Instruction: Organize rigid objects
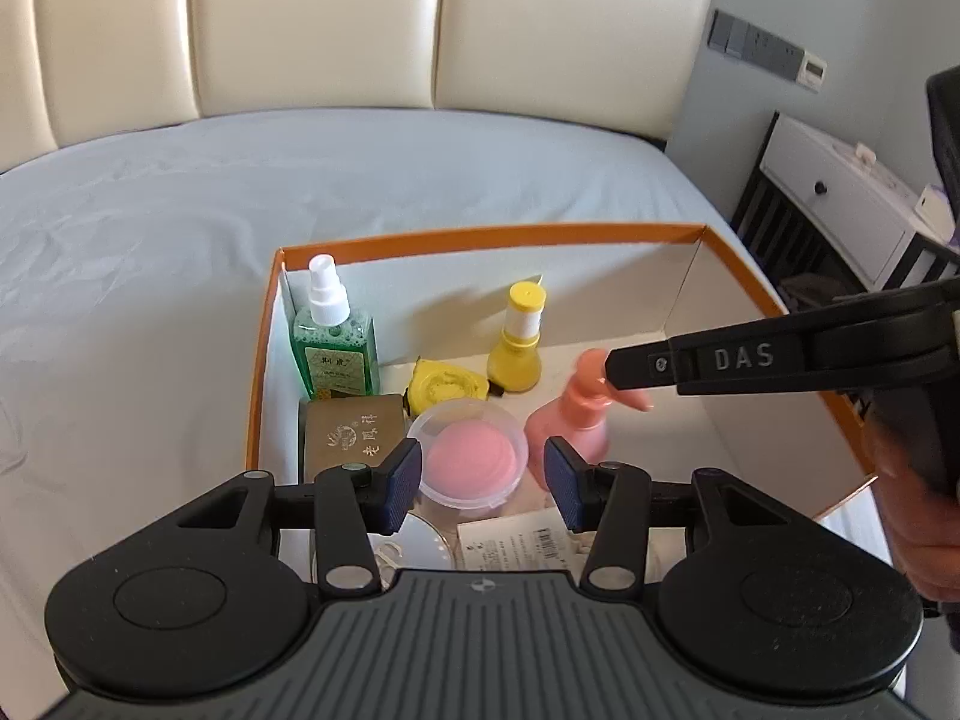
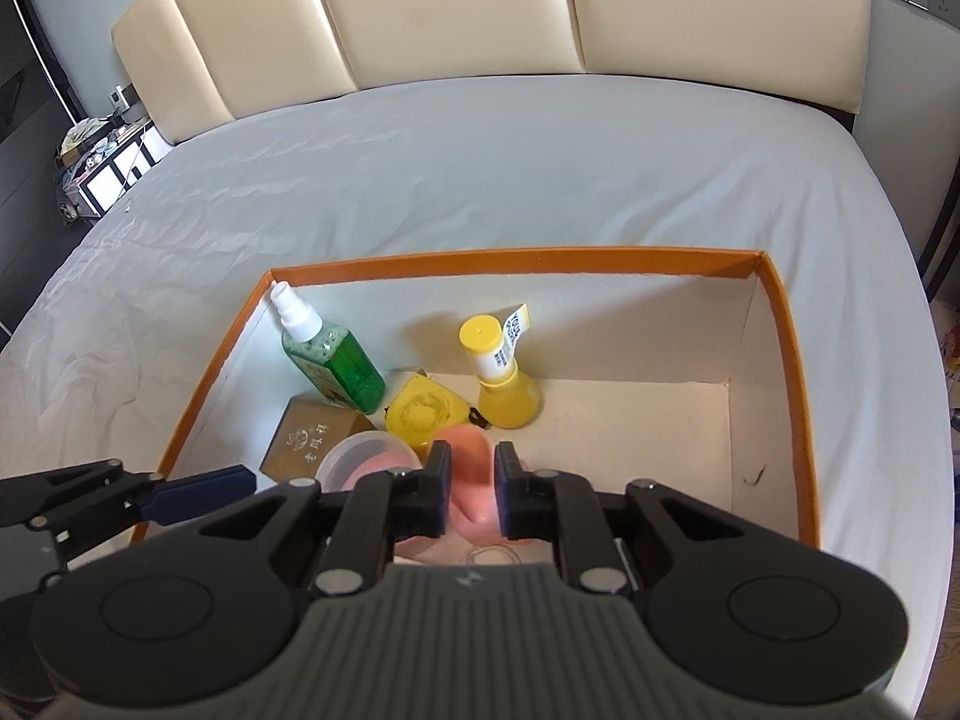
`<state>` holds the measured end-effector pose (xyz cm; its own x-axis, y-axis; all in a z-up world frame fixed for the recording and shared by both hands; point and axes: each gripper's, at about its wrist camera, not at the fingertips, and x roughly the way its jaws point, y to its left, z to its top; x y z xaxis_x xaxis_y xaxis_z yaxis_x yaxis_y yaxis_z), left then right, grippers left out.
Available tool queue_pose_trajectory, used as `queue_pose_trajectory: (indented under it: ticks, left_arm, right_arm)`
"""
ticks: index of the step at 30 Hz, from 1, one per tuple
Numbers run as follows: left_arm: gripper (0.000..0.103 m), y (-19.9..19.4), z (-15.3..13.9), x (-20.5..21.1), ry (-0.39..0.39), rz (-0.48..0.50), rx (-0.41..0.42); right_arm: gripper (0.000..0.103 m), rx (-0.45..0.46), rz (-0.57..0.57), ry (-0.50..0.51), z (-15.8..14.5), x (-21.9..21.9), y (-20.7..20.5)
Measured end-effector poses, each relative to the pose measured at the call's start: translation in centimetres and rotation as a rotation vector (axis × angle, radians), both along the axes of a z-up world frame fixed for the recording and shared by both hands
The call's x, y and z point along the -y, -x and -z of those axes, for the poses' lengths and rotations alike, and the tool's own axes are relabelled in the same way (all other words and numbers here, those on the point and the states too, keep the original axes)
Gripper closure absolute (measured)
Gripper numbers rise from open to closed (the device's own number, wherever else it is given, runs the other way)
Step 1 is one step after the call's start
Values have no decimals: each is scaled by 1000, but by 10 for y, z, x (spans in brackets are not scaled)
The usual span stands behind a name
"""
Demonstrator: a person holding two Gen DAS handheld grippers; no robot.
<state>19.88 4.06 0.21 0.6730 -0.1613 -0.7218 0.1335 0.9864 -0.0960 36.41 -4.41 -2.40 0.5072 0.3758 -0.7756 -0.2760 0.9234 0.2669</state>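
An orange-rimmed cardboard box [image 1: 480, 235] sits on the bed and also shows in the right wrist view [image 2: 516, 259]. My right gripper [image 2: 473, 489] is shut on the head of a pink spray bottle [image 2: 471, 480], which stands in the box [image 1: 570, 420]; that gripper also shows in the left wrist view [image 1: 612, 369]. My left gripper [image 1: 483, 480] is open and empty, hovering over a clear round container with a pink puff [image 1: 471, 453]. A green spray bottle [image 1: 333, 348], a yellow bottle [image 1: 517, 348], a yellow tape measure [image 1: 444, 387] and a brown box [image 1: 354, 435] stand in the box's left part.
Papers and a clear lid [image 1: 516, 540] lie at the box's near end. The box's right half [image 2: 648, 438] is bare cardboard. The pale blue bed sheet [image 1: 240, 192] surrounds the box, with a cream headboard [image 1: 420, 24] behind. A white nightstand [image 1: 840, 192] stands at the right.
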Motion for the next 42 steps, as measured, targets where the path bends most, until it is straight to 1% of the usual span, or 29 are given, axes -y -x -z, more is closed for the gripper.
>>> queue_pose_trajectory:
  ticks: [5, 11, 13, 15, 17, 19, 21, 24, 27, 29, 30, 31, 32, 34, 36, 37, 40, 42]
  left_arm:
    - [47, 34, -13, 8, 33, -67, 84]
    - [47, 70, -18, 10, 41, -136, 159]
    - [47, 79, -16, 9, 38, -148, 152]
    - [47, 86, -11, 6, 66, -149, 131]
    - [47, 94, -4, 1, 101, -153, 102]
    - [47, 101, 6, -5, 135, -167, 64]
    - [47, 106, 16, -12, 161, -200, 25]
    - [47, 112, 31, -25, 186, -256, -5]
    - [46, 117, 43, -41, 231, -299, -23]
    - [44, 117, 51, -49, 266, -320, -44]
    - [43, 115, 54, -51, 273, -325, -51]
    - [41, 113, 56, -52, 272, -327, -53]
    - [39, 111, 59, -51, 268, -326, -52]
    - [33, 107, 62, -49, 250, -312, -53]
    - [33, 100, 65, -45, 224, -290, -56]
    - [33, 97, 67, -42, 199, -283, -58]
    - [33, 87, 73, -29, 90, -251, -56]
    - [36, 82, 78, -25, 67, -238, -68]
  right_arm:
    - [88, 39, 0, -18, -14, 9, 21]
    - [81, 153, 18, -54, -34, 25, 79]
    - [77, 181, 39, -77, -36, 31, 101]
    - [72, 201, 70, -100, -34, 37, 121]
    - [72, 211, 108, -123, -29, 40, 140]
    - [71, 202, 133, -148, -21, 41, 155]
    - [69, 174, 154, -161, -9, 40, 165]
    - [69, 95, 171, -155, 16, 35, 171]
    - [69, 31, 169, -140, 37, 28, 172]
    - [68, -13, 165, -135, 50, 22, 171]
    - [65, -30, 161, -139, 56, 19, 171]
    - [62, -42, 152, -138, 60, 15, 171]
    - [61, -48, 138, -133, 64, 11, 171]
    - [60, -49, 110, -111, 70, 2, 170]
    - [59, -43, 88, -89, 75, -6, 167]
    - [59, -41, 79, -72, 78, -9, 167]
    - [59, -38, 70, -41, 86, -14, 163]
    - [59, -36, 68, -31, 89, -15, 159]
